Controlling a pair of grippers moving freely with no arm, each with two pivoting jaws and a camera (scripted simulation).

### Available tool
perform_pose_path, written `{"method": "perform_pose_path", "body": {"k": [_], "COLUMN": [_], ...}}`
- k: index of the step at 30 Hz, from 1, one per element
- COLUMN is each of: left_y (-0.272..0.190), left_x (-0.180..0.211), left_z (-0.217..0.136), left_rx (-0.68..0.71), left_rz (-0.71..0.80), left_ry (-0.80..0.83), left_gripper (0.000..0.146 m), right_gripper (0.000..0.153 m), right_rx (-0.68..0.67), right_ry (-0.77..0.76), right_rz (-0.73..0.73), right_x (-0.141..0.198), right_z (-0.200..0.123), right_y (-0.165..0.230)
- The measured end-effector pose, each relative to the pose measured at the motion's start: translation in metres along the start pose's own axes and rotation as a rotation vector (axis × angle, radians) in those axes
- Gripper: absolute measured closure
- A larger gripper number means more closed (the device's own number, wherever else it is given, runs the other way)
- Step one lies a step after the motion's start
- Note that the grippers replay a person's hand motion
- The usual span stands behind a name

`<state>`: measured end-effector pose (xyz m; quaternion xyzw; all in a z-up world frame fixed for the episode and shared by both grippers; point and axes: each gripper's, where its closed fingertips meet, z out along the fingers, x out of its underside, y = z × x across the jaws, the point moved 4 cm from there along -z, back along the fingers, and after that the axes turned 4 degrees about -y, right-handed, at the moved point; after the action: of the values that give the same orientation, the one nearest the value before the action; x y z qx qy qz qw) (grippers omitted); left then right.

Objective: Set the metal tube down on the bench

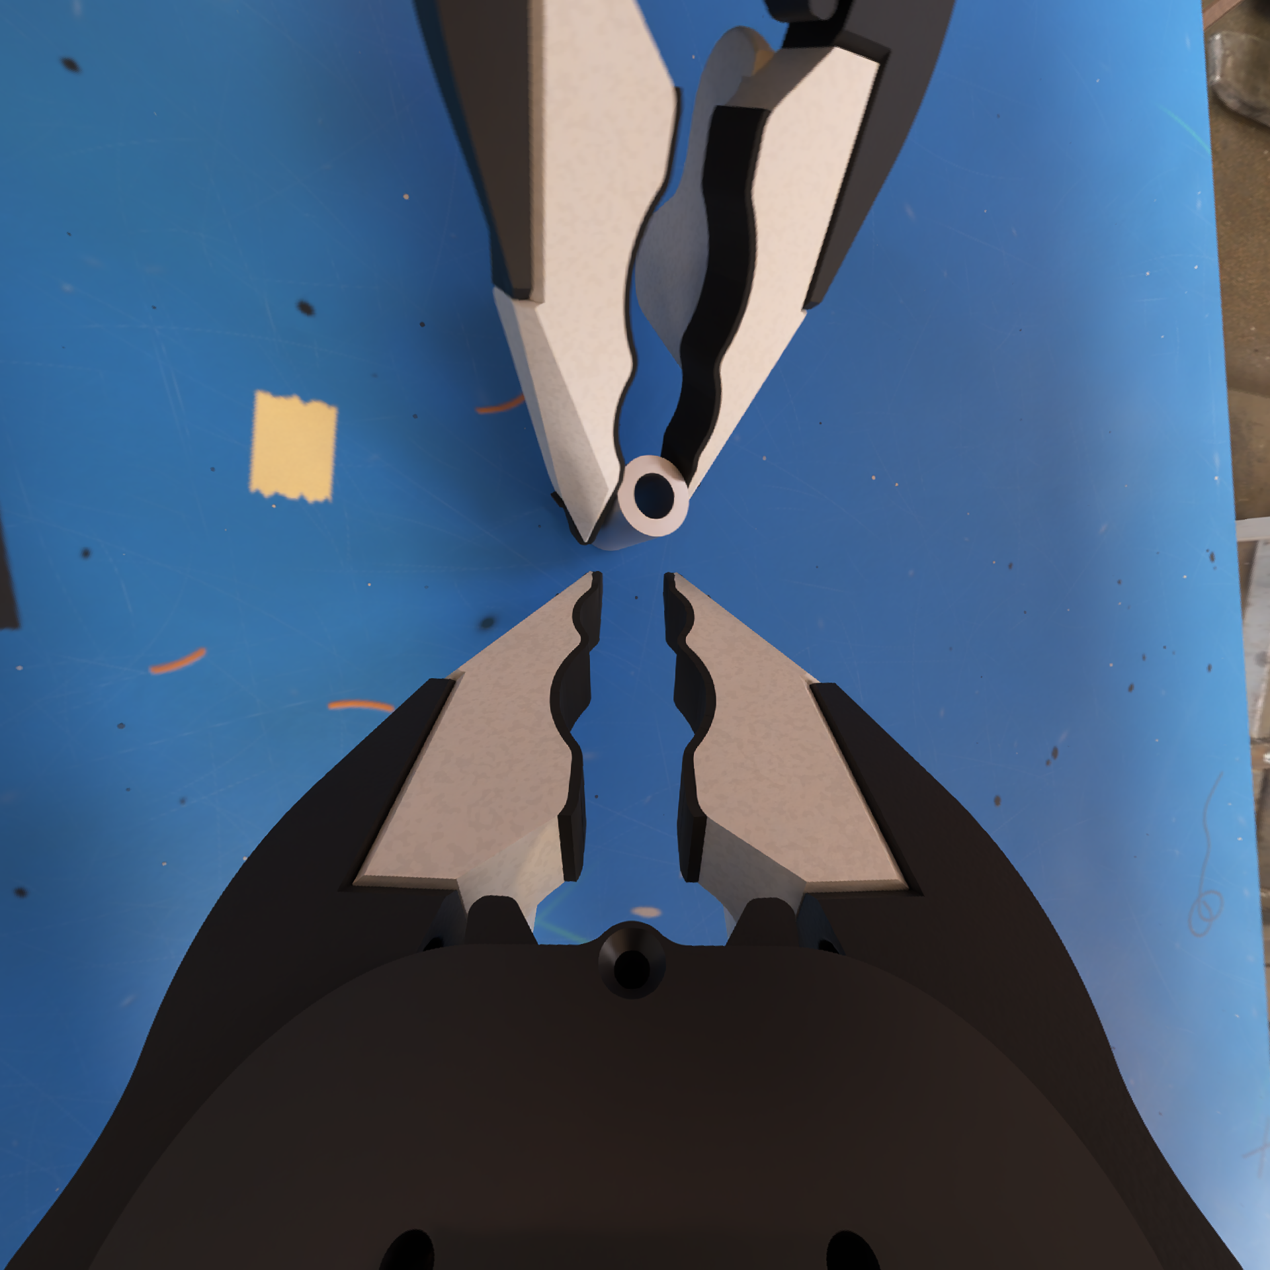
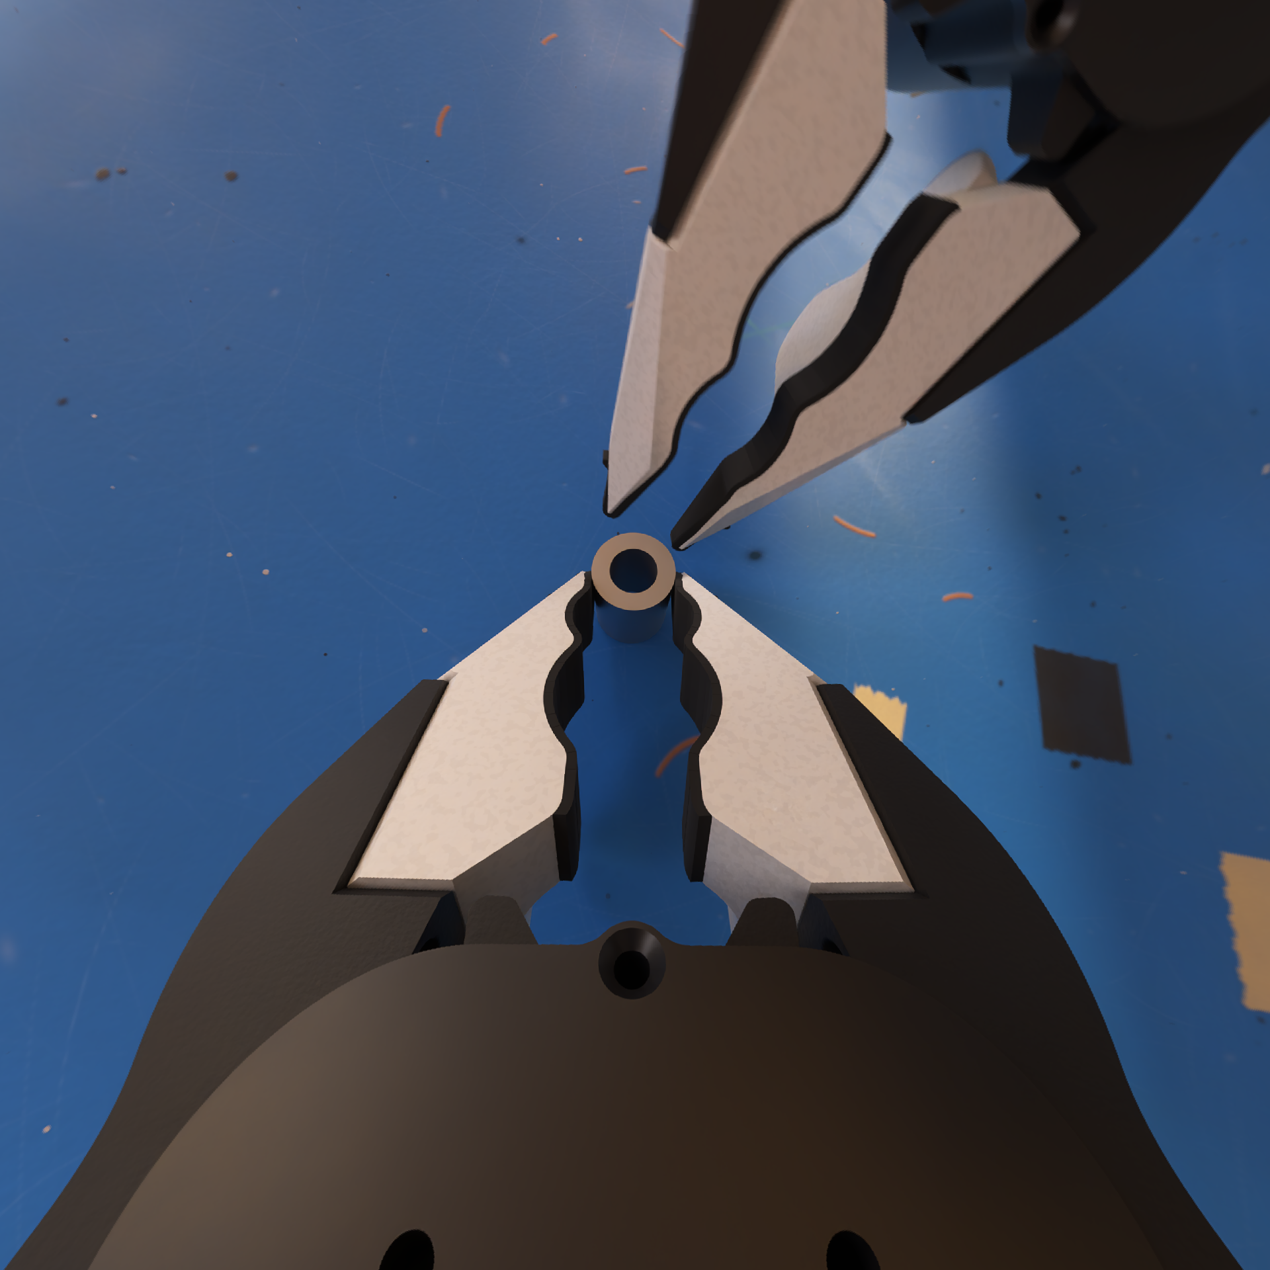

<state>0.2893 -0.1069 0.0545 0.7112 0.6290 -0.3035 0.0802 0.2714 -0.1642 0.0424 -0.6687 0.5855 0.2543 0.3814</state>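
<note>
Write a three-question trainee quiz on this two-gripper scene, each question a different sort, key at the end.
1. True or false: the left gripper grips the metal tube.
2. Multiple choice: the tube sits between the right gripper's fingers at A) the tips, B) the base, C) outside them.
3. Fill in: the tube's open end faces the ____ gripper's camera in both views.

Key: 1 false; 2 A; 3 viewing
</note>
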Motion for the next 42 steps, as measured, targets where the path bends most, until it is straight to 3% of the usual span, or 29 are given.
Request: {"method": "perform_pose_path", "body": {"k": [2,4,7,12,18,22,26,31,33,37,42], "left_y": [-0.001,-0.004,-0.009,-0.016,-0.015,-0.02,-0.022,-0.019,-0.015,-0.011,0.013], "left_x": [0.001,-0.001,-0.001,0.019,0.036,0.041,0.037,0.028,0.024,0.016,0.01], "left_z": [-0.001,-0.007,-0.026,-0.043,-0.028,-0.02,-0.011,-0.009,-0.01,-0.024,-0.071], "left_rx": [-0.019,-0.04,-0.088,-0.143,-0.213,-0.203,-0.24,-0.326,-0.347,-0.375,-0.573], "left_rz": [0.02,0.026,0.053,0.005,-0.07,-0.121,-0.106,-0.083,-0.089,-0.108,-0.125], "left_ry": [-0.015,-0.048,-0.129,-0.197,-0.228,-0.212,-0.231,-0.204,-0.208,-0.289,-0.487], "left_gripper": [0.121,0.091,0.083,0.087,0.107,0.109,0.121,0.134,0.134,0.126,0.099], "right_gripper": [0.13,0.113,0.11,0.111,0.112,0.107,0.097,0.1,0.108,0.105,0.098], "right_rx": [0.009,0.075,0.114,0.131,0.076,0.056,0.027,0.031,0.043,0.153,0.289], "right_ry": [0.014,0.023,0.009,-0.037,-0.082,-0.055,0.03,0.071,0.069,0.037,-0.199], "right_rz": [0.02,-0.001,0.011,0.116,0.256,0.308,0.295,0.235,0.211,0.232,0.36], "right_x": [0.001,0.002,0.002,0.004,0.006,0.01,0.015,0.013,0.014,0.023,0.018], "right_z": [0.0,0.0,-0.005,-0.019,-0.027,-0.025,-0.015,-0.009,-0.012,-0.035,-0.08], "right_y": [-0.002,-0.004,-0.002,0.0,-0.005,-0.009,-0.009,0.001,0.006,-0.002,-0.027]}}
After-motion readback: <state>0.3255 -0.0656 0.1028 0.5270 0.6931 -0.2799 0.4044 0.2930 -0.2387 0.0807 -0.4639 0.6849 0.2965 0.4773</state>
